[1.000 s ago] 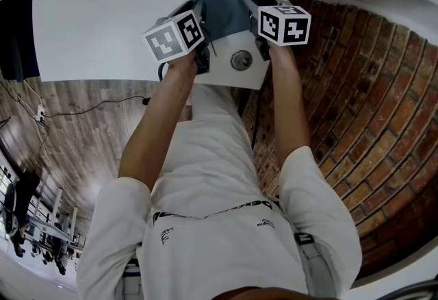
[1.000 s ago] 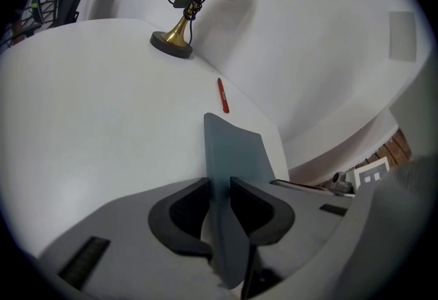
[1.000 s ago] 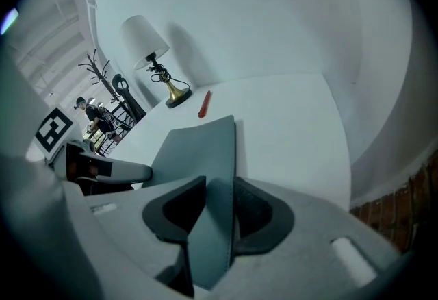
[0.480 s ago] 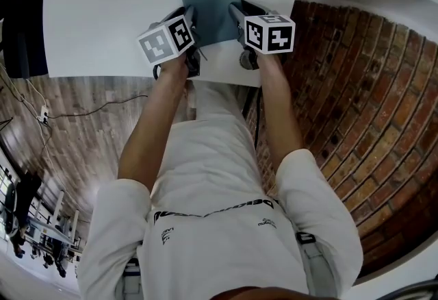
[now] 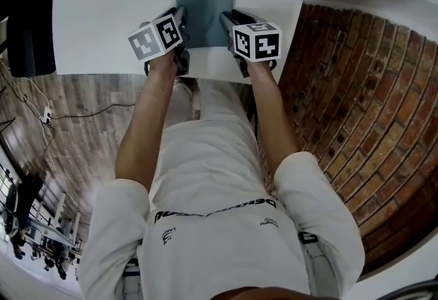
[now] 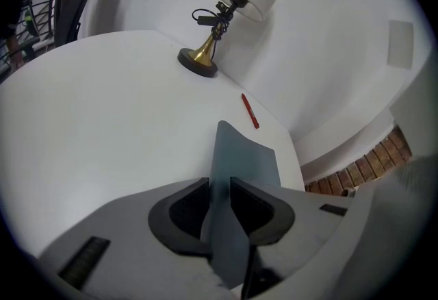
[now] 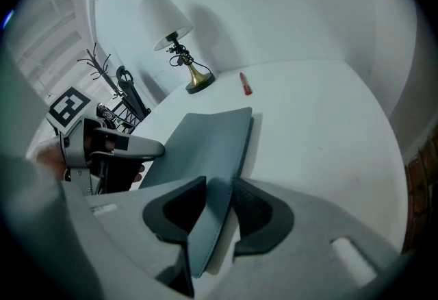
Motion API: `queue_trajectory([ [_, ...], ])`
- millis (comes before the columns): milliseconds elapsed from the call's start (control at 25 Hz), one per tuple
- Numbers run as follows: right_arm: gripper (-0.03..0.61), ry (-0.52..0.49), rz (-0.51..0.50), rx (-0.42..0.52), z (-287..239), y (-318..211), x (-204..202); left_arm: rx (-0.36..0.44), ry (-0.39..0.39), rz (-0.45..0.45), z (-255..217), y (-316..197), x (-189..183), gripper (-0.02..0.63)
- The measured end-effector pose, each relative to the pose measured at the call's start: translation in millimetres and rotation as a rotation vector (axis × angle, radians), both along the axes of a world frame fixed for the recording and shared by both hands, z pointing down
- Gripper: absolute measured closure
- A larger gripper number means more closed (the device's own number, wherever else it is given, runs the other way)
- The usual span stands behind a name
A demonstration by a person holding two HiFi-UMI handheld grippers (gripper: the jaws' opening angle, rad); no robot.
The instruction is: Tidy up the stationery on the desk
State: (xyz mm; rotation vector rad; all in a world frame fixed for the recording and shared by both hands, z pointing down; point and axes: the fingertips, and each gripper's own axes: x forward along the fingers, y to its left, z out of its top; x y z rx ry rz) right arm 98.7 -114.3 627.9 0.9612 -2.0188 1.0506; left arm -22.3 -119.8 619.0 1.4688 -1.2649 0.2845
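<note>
The grey-blue pad [image 5: 205, 7] sits over the near part of the white desk [image 5: 109, 11], square to it, with its near edge close to the desk's front edge. Both grippers have it by the near corners. The left gripper [image 5: 181, 25] pinches the left corner, and in the left gripper view its jaws [image 6: 220, 203] press on the pad [image 6: 243, 161], which stands up on edge between them and flattens out further on. The right gripper [image 5: 228, 20] clamps the right corner the same way, the thin stitched edge of the pad [image 7: 205, 141] squeezed between its pads [image 7: 217, 213]. From that side the left gripper [image 7: 116, 148] shows just across the pad. I can't tell whether the pad's far edge touches the desktop.

A broad stretch of white desktop [image 6: 102, 120] runs to the left of the pad and beyond it. On the right there is only a narrow strip before the desk's edge drops to the brick floor [image 5: 356, 100]. The wood floor [image 5: 75, 120] lies off the left front.

At the far end, well apart from the pad, stands a lamp [image 6: 233, 11] with a white shade and brass base. A red pen [image 6: 250, 111] lies near it, close to the wall-side edge. A coat rack [image 7: 113, 72] stands past the desk.
</note>
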Motion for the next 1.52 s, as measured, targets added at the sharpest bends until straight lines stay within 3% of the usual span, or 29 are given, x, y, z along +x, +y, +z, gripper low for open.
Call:
queue_trajectory([
  [400, 0.460, 0.006, -0.021, -0.007, 0.3, 16.6, -49.9, -0.014, -0.001, 0.004, 2.9, 7.4, -50.4, 0.520],
  [1040, 0.460, -0.026, -0.025, -0.007, 0.0, 35.2, -111.4, -0.007, -0.076, 0.141, 5.0, 17.6, -107.5, 0.520],
  [1520, 0.462, -0.036, -0.058, -0.005, 1.2, 38.2, -150.2, 0.007, -0.112, 0.165, 10.2, 17.3, -145.4, 0.520],
])
